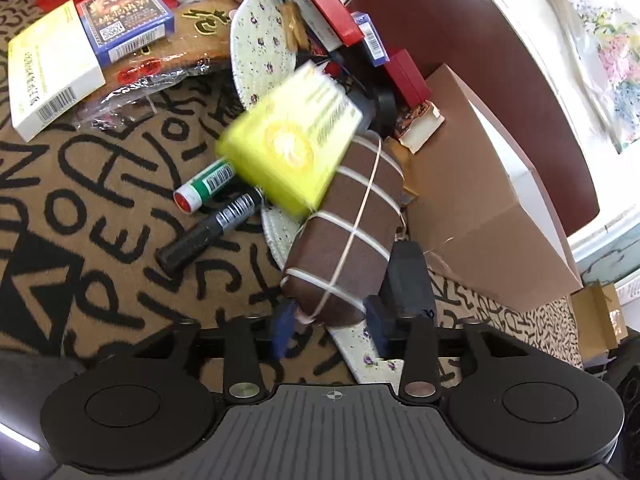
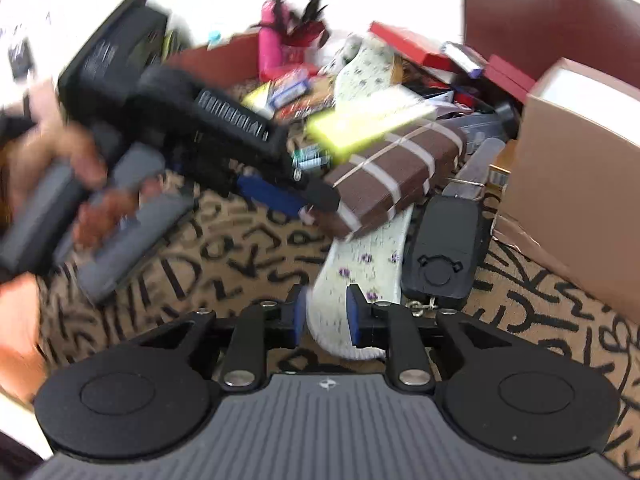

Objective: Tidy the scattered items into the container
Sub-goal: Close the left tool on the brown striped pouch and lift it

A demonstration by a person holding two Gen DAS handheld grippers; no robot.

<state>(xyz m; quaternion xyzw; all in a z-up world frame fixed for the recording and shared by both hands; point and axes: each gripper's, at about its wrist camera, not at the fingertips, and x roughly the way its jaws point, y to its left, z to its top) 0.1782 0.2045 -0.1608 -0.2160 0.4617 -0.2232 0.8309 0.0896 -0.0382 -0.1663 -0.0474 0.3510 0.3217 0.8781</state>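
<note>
**Both claws loaded over a cluttered patterned desk**

A tan cloth with black lettering [image 1: 100, 216] covers the desk. The left claw [image 1: 328, 320] pinches a brown bundle [image 1: 352, 240] bound with rubber bands, a blurred yellow box [image 1: 288, 148] resting against its far end. The right claw [image 2: 326, 316] grips the edge of a floral woven mat [image 2: 360, 268]. Two markers [image 1: 208, 208] lie just left of the bundle. The cardboard box [image 1: 480, 208] stands to the right, near a black fob [image 2: 444, 248].
</note>
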